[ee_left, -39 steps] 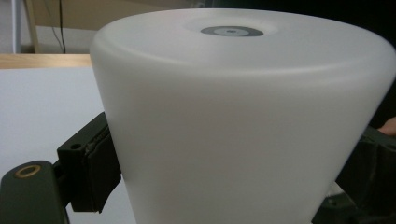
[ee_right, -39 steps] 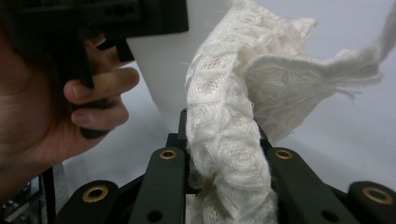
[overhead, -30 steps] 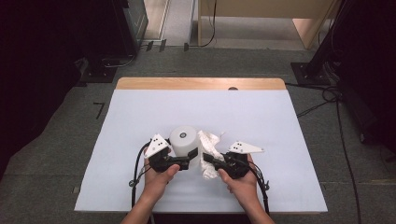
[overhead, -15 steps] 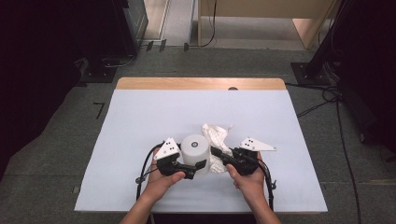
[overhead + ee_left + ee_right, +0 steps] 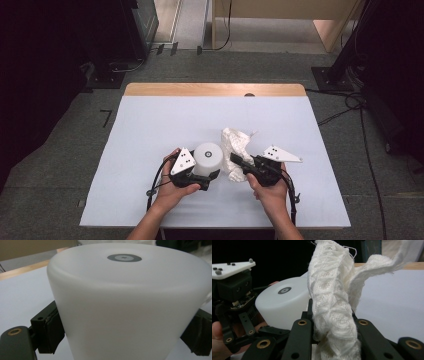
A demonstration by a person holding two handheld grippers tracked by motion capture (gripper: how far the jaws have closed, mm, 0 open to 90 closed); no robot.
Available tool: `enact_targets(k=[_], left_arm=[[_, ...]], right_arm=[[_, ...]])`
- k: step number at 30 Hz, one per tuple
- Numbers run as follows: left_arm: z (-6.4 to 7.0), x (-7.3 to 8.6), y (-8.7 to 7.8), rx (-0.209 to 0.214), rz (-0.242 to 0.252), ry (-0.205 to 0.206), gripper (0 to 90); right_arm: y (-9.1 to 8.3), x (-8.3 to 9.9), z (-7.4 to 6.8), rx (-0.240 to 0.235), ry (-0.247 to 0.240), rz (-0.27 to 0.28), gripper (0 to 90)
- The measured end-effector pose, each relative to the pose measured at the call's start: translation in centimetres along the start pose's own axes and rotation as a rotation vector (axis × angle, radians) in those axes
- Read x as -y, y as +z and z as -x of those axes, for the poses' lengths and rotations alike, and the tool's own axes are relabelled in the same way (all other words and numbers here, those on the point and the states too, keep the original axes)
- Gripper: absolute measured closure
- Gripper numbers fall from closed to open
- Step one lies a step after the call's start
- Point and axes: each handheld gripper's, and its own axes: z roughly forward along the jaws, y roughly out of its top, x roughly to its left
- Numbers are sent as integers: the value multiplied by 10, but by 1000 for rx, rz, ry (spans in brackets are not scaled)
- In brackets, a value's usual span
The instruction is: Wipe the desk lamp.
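— Both hands have slid rightward along the near half of the table since a second ago, and my left one has carried the white, round, frosted plastic cup (image 5: pixel 208 158) with it; the crumpled white knitted cloth (image 5: pixel 236 148) now lies a bit farther right too.

— What is the left gripper (image 5: pixel 204 176) doing?

— Its jaws are clamped on the cup's sides. In the left gripper view the dark pads (image 5: pixel 53 333) press against the cup wall (image 5: pixel 130 305) on both sides, and the cup stands bottom up, a small grey disc in the middle of its top face.

— And the right gripper (image 5: pixel 239 164)?

— It is closed on the cloth. In the right gripper view the knit (image 5: pixel 332 307) rises upright from between the jaws, with a loose flap trailing off to the side.

— Where do the things sit?

— On the white sheet covering the table (image 5: pixel 150 125), cup and cloth just beside each other between my two hands, near the front edge. I cannot tell whether the cup's rim touches the sheet.
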Motion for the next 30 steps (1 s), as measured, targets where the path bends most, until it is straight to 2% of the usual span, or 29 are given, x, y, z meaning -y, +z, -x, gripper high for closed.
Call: enact_targets(k=[1, 4, 10, 12, 13, 17, 19, 21, 24, 27, 30], left_arm=[[-1, 2, 2, 0, -3, 6, 83], [-2, 6, 7, -45, -39, 39, 83], [-9, 12, 6, -32, -13, 49, 83], [-14, 16, 4, -25, -1, 39, 82], [-14, 18, 3, -35, 8, 30, 82], [-14, 15, -3, -116, -27, -8, 55], [-12, 16, -5, -138, -25, -31, 19], [-11, 18, -5, -146, -24, -60, 14], [-5, 18, -5, -182, -9, -100, 4], [8, 16, 0, -249, -14, -122, 4], [17, 14, 7, -336, -55, -136, 6]], right_arm=[[-1, 0, 2, 12, 0, 1, 763], [-3, 0, 8, 34, 18, 3, 763], [-4, 1, 9, 52, 13, 3, 763], [-4, 1, 8, 53, 9, 0, 762], [-4, 1, 8, 54, 8, 0, 763], [-5, 0, 9, 60, 7, 3, 762], [-5, 1, 10, 62, 5, 5, 762], [-5, 1, 10, 64, 7, 3, 763], [-5, 1, 10, 63, 9, 0, 762], [-4, 2, 10, 64, 7, 0, 762], [-3, 3, 10, 64, 8, -2, 762]])
